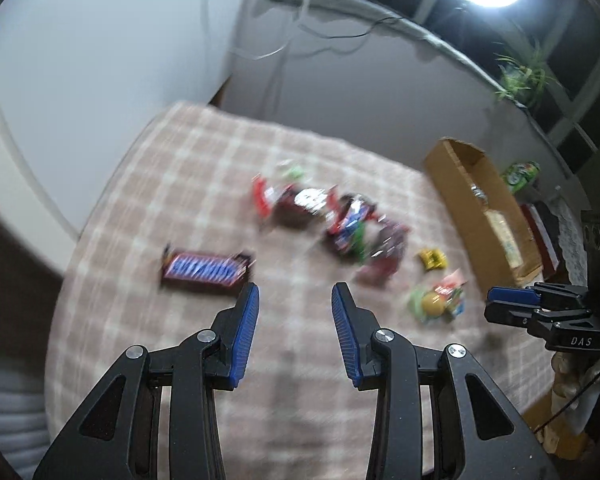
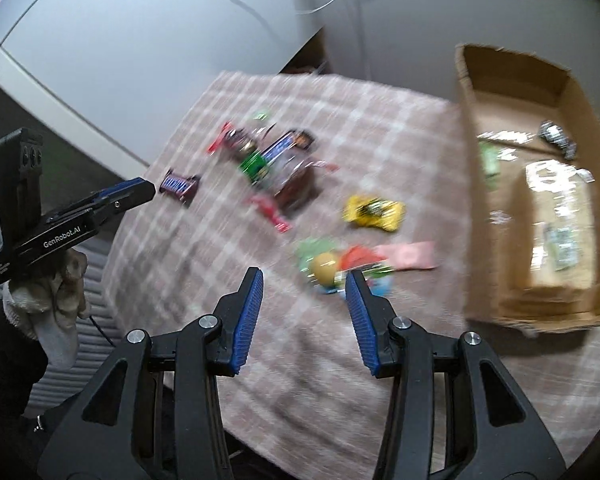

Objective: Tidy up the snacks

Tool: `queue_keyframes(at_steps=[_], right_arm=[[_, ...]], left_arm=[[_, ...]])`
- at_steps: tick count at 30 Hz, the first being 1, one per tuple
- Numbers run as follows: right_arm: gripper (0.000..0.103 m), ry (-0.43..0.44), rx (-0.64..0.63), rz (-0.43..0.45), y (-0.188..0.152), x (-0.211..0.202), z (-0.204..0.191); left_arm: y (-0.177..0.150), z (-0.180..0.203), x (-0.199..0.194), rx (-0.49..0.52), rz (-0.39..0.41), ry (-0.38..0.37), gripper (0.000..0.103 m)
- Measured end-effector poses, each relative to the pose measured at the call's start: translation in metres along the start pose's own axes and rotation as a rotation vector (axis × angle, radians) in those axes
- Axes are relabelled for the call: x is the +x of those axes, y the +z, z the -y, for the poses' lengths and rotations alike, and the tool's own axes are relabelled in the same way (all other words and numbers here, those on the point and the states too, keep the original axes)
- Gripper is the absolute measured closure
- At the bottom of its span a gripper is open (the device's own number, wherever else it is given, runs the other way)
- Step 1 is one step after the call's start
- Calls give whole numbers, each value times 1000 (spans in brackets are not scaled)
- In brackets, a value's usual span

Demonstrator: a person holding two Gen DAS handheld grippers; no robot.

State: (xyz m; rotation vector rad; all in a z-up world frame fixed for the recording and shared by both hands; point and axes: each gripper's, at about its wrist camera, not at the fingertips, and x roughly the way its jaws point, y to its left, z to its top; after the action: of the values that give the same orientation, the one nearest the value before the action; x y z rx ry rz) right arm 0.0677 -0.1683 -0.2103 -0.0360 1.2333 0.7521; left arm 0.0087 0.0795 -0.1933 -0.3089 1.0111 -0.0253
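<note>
Left wrist view: left gripper (image 1: 295, 294) spread wide, nothing between the blue fingers (image 1: 247, 332), hanging above the checked table (image 1: 148, 184). Just beyond the left fingertip, a Snickers bar (image 1: 204, 270) lying flat, apart from the rest. Farther out, a heap of mixed wrappers (image 1: 332, 220), overlapping, too blurred to sort by kind. Off to the right, a small yellow packet (image 1: 433, 259) and a green-and-red bundle (image 1: 438, 300), then the cardboard box (image 1: 480, 208) at the table's far right edge.

Right wrist view: right gripper (image 2: 305, 278) likewise wide apart and empty, right fingertip (image 2: 354, 286) just in front of that bundle, hovering above rather than touching by the look of it. Box open on top, a few packets already inside, so sorting looks only partly done.

Risks, judged from here: heavy motion blur on both views, so easy to misjudge height and land on the cloth instead of a wrapper. Slick foil packets likely to slip or skid when pinched flat. Closing on the heap likely to drag neighbours along. Bundle near the box wall, so a sideways sweep could knock the box or push packets off the edge. Both grippers close enough to collide if reaching for the same spot.
</note>
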Motion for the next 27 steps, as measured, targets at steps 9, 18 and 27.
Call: queue_keyframes(at_steps=[9, 18, 27], right_arm=[[70, -20, -8, -32, 8, 33, -1], [70, -46, -18, -44, 15, 50, 4], [70, -16, 23, -69, 4, 57, 22]], left_arm=[[-4, -31, 0, -43, 7, 27, 67], [35, -56, 27, 2, -14, 15, 67], [42, -66, 59, 104, -155, -20, 67]])
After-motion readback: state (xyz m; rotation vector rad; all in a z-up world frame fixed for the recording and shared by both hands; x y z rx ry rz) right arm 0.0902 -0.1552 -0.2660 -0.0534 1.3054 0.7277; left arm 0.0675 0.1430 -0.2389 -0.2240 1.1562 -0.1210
